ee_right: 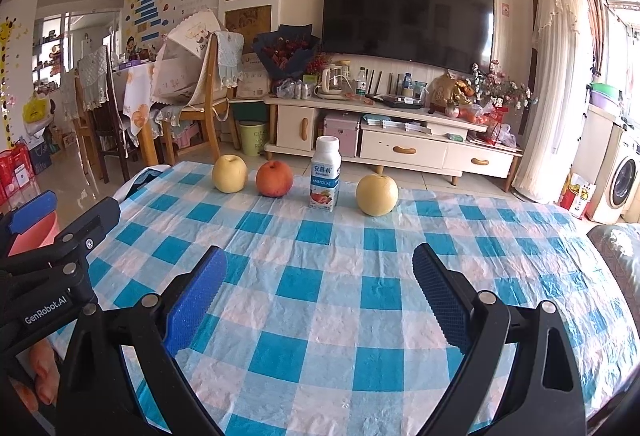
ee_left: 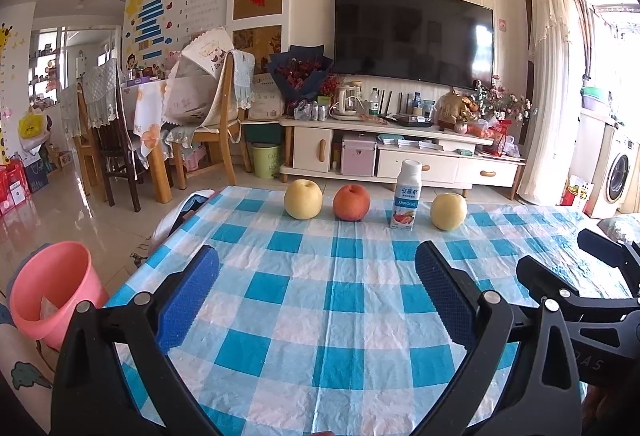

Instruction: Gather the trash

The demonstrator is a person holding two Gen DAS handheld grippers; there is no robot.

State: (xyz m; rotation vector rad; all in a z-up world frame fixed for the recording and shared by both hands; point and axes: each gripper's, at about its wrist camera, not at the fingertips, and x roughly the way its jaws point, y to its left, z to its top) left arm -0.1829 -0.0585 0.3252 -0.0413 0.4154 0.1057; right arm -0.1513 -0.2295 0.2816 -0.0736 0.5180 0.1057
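Beyond both gaping grippers, left (ee_left: 316,276) and right (ee_right: 320,276): yogurt bottle (ee_right: 325,173) upright, well apart

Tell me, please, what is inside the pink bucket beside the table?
In the pink bucket, the left wrist view shows one pale scrap of paper low against the inner wall. The bucket's near wall hides the bottom, so anything else there is unseen.

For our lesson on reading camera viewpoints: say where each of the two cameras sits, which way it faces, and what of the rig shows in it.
Left wrist: on the left gripper, low over the checked table, facing the far-edge row and TV wall; own open fingers in front, right gripper at right, pink bin at left.
Right wrist: on the right gripper, same heading; own open fingers, left gripper at left.
Shared: yogurt bottle, red apple, two pale fruits.
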